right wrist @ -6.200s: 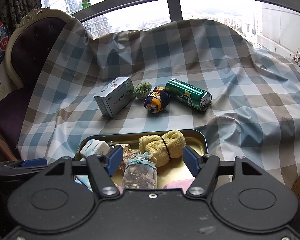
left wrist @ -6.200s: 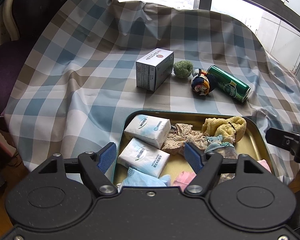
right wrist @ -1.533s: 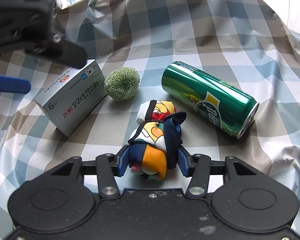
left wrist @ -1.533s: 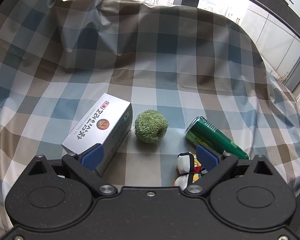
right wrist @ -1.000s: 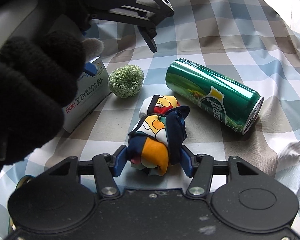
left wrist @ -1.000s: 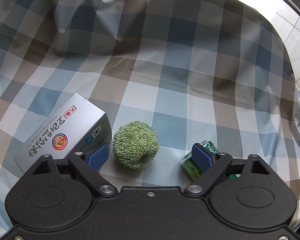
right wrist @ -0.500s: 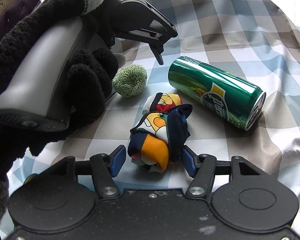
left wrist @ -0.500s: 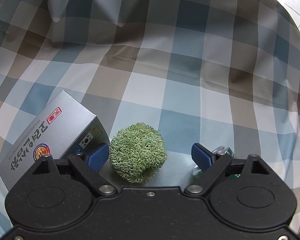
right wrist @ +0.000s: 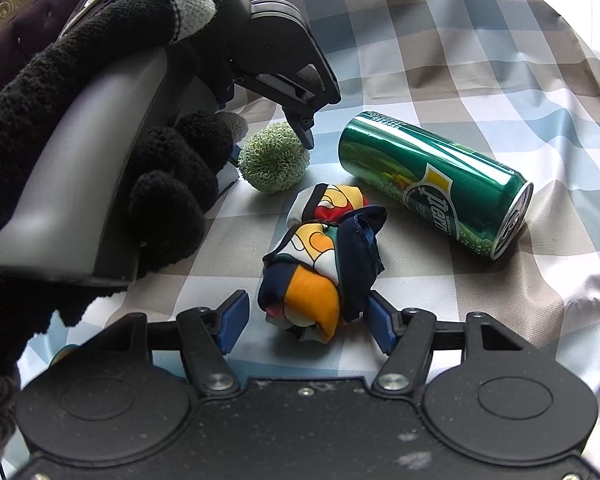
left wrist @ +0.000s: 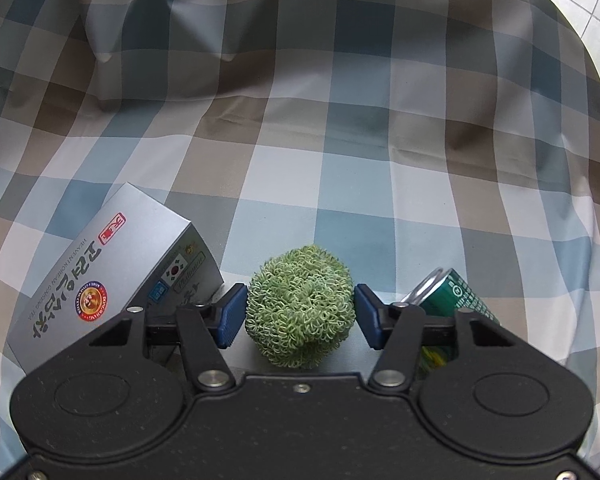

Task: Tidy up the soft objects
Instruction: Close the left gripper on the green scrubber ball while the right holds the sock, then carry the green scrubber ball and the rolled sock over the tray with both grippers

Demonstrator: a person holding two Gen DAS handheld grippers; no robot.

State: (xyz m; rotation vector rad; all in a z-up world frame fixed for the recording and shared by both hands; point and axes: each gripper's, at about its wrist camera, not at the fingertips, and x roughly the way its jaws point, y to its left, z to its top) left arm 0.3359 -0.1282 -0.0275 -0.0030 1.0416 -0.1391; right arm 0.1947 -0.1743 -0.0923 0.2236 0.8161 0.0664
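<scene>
A green curly scrub ball lies on the checked cloth. My left gripper has closed in around it, its blue pads touching or nearly touching each side. The ball also shows in the right wrist view, under the left gripper's fingers. A knotted multicoloured cloth bundle lies between the pads of my right gripper, which stands open around its near end with a gap on the left side.
A grey tea box lies left of the ball. A green can lies on its side to the right, partly seen in the left wrist view. The gloved hand holding the left gripper fills the left of the right wrist view.
My left gripper's pads have narrowed onto the green ball, which sits deeper between them. My right gripper has stayed around the cloth bundle, slightly wider.
</scene>
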